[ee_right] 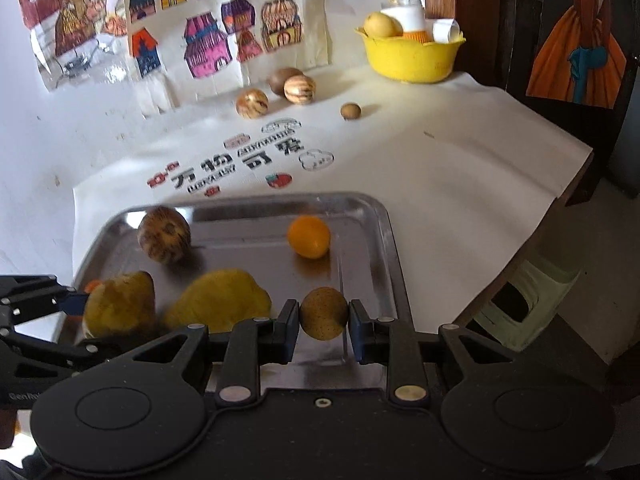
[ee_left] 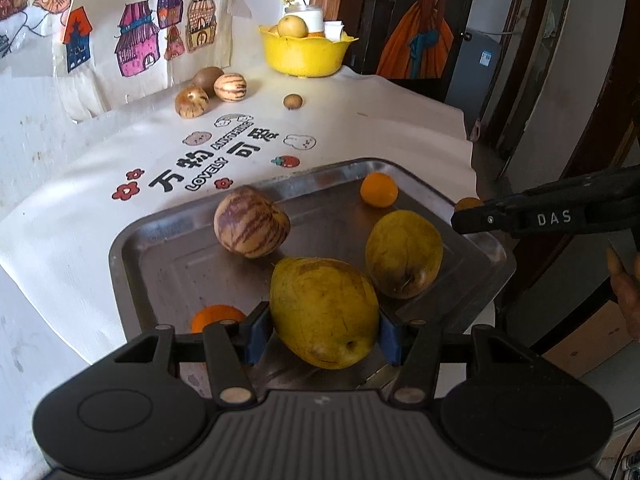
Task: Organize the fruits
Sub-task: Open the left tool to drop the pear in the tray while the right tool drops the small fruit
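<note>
My left gripper (ee_left: 324, 330) is shut on a yellow pear (ee_left: 324, 312) over the near part of the steel tray (ee_left: 160, 256). In the tray lie a striped melon (ee_left: 251, 222), a second yellow pear (ee_left: 404, 254), a small orange (ee_left: 379, 189) and another orange (ee_left: 216, 317) near my left finger. My right gripper (ee_right: 324, 320) is shut on a small brown round fruit (ee_right: 324, 313) above the tray's near right part (ee_right: 384, 232). The left gripper (ee_right: 86, 312) with its pear shows at the left of the right wrist view.
A yellow bowl (ee_left: 304, 54) with a pear and cups stands at the back. Three brownish fruits (ee_left: 214, 90) and a small brown one (ee_left: 293, 101) lie on the white printed cloth (ee_left: 80, 184). The table edge drops off on the right (ee_right: 560, 184).
</note>
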